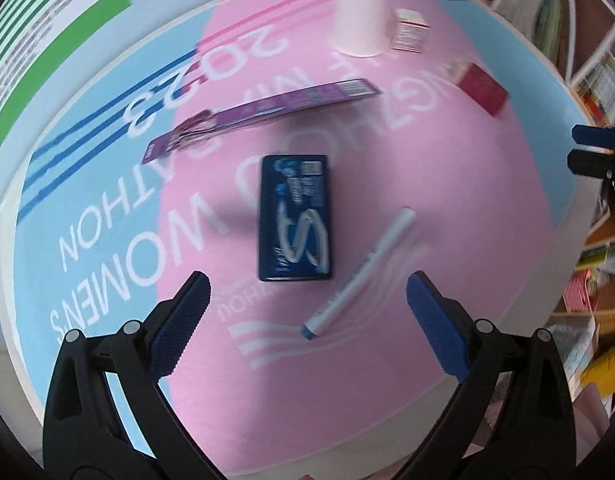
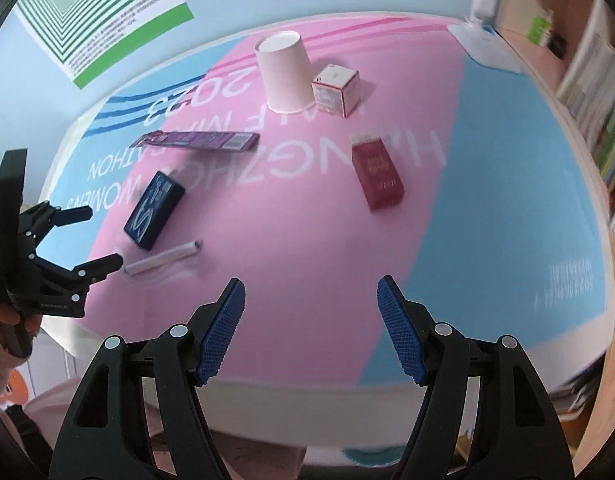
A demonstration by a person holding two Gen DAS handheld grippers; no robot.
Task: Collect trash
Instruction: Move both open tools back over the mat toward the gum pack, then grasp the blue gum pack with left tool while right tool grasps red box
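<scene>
Litter lies on a pink and blue cloth over the table (image 1: 507, 208). A dark blue box (image 1: 294, 218) lies flat just ahead of my left gripper (image 1: 307, 296), which is open and holds nothing. Beside the box lies a white marker (image 1: 359, 274). Farther off are a purple flat pack (image 1: 263, 114), an upturned paper cup (image 1: 361, 16), a small white and red carton (image 1: 409, 30) and a red box (image 1: 481, 88). My right gripper (image 2: 311, 308) is open over the pink cloth near the front edge, the red box (image 2: 377, 174) ahead of it. The left gripper (image 2: 103, 236) shows at its left.
A green-striped poster (image 2: 103, 8) hangs on the wall behind the table. Bookshelves (image 2: 595, 92) stand along the right side. A white device (image 2: 483, 36) sits at the far right corner of the table. The table's front edge (image 2: 267, 392) runs below my right fingers.
</scene>
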